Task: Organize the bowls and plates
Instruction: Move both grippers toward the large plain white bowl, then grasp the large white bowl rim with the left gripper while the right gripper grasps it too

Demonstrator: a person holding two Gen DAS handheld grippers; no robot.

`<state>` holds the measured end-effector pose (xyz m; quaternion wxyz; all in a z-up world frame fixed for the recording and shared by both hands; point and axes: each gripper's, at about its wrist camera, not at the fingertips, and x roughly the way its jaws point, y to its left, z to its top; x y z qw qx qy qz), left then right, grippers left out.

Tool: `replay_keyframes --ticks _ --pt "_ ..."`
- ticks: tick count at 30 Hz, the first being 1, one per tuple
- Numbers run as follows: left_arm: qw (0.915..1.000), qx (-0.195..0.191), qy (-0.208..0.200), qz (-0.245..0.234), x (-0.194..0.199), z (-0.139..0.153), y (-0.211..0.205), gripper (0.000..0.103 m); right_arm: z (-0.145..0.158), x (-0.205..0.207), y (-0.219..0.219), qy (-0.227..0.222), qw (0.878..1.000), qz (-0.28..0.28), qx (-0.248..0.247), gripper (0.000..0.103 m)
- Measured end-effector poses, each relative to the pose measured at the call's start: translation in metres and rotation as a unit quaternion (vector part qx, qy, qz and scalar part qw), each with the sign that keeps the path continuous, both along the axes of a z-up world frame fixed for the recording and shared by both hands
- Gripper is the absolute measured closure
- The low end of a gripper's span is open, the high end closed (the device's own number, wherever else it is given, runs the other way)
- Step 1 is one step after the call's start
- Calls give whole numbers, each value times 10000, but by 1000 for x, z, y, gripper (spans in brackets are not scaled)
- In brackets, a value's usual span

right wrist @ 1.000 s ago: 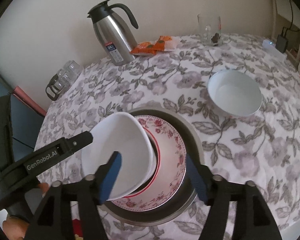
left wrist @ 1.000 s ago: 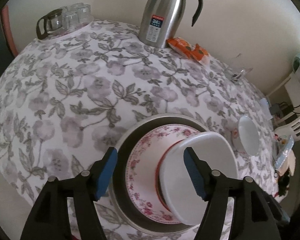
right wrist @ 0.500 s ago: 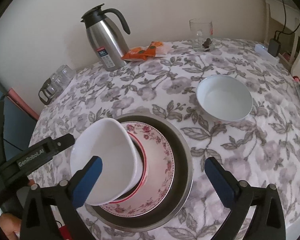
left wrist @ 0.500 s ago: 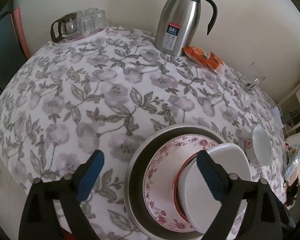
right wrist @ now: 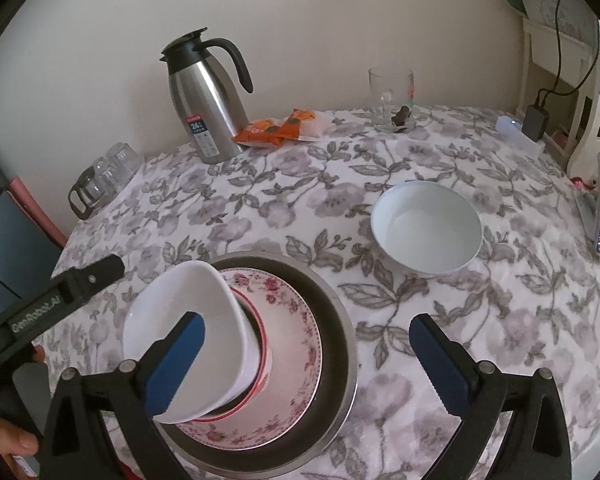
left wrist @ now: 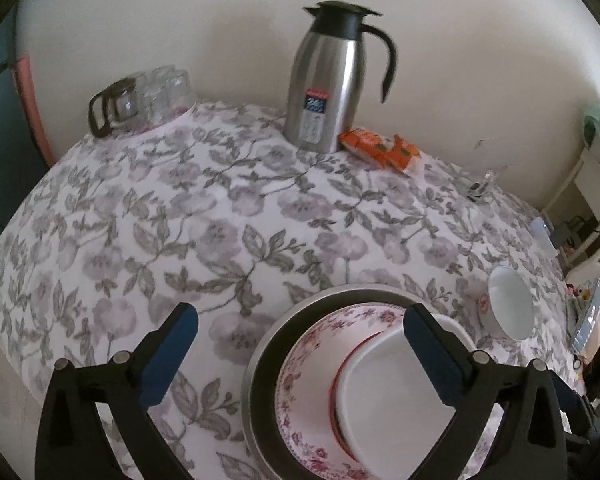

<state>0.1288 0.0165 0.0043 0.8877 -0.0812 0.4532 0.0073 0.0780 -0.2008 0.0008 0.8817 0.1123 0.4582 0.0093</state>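
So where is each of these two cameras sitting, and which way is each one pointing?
Left wrist view: rides on the left tongs, looking across the flowered table toward the steel jug; only its own open blue-tipped fingers show.
Right wrist view: rides on the right tongs, open too, looking over the stacked dishes toward the loose white bowl; the left tongs' black arm and a bit of hand show at left.
Both share: the tilted white dish atop the stack, the jug, the loose bowl.

The tall brushed-steel flask [right wrist: 208, 112] has a satin sheen; the round white glazed bowl [right wrist: 426, 228] looks glossy; the grey-flowered cloth [right wrist: 300, 200] is matt; the clear glass mug [right wrist: 390, 98] gleams.
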Motion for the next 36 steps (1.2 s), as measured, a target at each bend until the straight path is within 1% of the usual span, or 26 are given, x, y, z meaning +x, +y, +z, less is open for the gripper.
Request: replay_keyframes --ticks 4,7,12,14,16,17,20,22,24,25,26,27,28,30,32,33,35,36 --pt "9997 2 -127 -220 3 10 -10 1 1 3 -11 -17 10000 -76 49 0" --pt "9992 -5 -180 -366 8 21 -16 1 4 6 -27 -59 9995 -291 58 0" --pt "9985 128 2 -532 23 37 -31 1 6 12 -61 -125 9975 -650 235 0" --pt "9980 98 44 -618 31 45 -38 1 9 13 -82 -201 9956 -885 223 0" --pt "9975 -70 64 -703 38 54 -45 1 9 11 -101 -274 9927 -1156 220 0" --pt "9973 -127 64 -723 40 58 -49 1 8 11 -115 -310 9904 -1315 306 0" --pt "9965 -200 174 -799 50 65 -71 1 2 10 -141 -329 9858 -1508 659 0" --pt "9954 -267 274 -877 54 64 -89 1 -5 13 -152 -248 9839 -1570 822 0" --pt "9938 -354 388 -977 58 60 -110 1 -11 17 -159 -219 9825 -1574 975 2" --pt "9924 -427 471 -1053 60 56 -123 1 -14 18 -161 -202 9818 -1565 1060 6" --pt "9902 -514 579 -1161 62 51 -136 1 -18 21 -164 -178 9804 -1551 1201 16" --pt "9888 -549 678 -1213 64 45 -145 4 -21 21 -165 -141 9794 -1558 1278 22" --pt "9873 -549 816 -1245 66 37 -156 12 -26 23 -167 -87 9784 -1573 1341 29" --pt "9837 -609 1075 -1303 71 20 -173 22 -35 26 -172 -11 9765 -1572 1473 31" --pt "9809 -664 1319 -1269 77 2 -187 24 -42 29 -179 27 9734 -1598 1644 39" --pt "9806 -639 1378 -1235 80 -6 -193 26 -45 30 -183 43 9719 -1619 1708 43" --pt "9812 -468 1453 -1177 84 -21 -203 32 -51 34 -187 93 9715 -1604 1744 48" --pt "9810 -417 1500 -1159 87 -28 -207 37 -54 36 -188 126 9712 -1586 1772 50"
